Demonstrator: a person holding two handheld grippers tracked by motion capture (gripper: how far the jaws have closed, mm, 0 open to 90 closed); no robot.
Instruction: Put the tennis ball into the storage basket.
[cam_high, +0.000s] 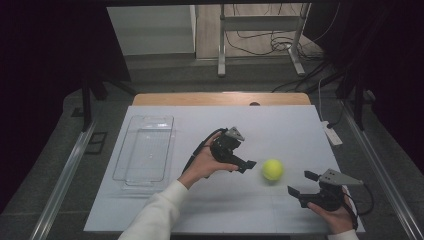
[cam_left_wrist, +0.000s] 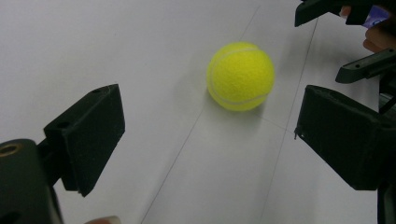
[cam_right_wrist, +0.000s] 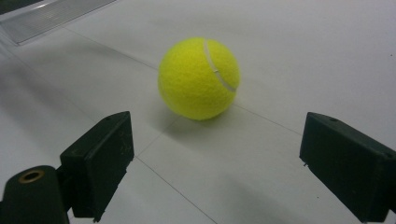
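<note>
Both the left gripper (cam_high: 248, 165) and right gripper (cam_high: 301, 183) stood wide-jawed beside the tennis ball (cam_high: 273, 169), likely light, fuzzy, springy, best pinched across its middle.

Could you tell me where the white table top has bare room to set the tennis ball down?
The far half of the white table top, beyond both grippers, lies bare, as does the near strip in front of the clear tray. It is crowded around the tennis ball, which sits between the left gripper and the right gripper.

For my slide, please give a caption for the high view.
Tennis ball on white table between open left gripper and open right gripper.
</note>
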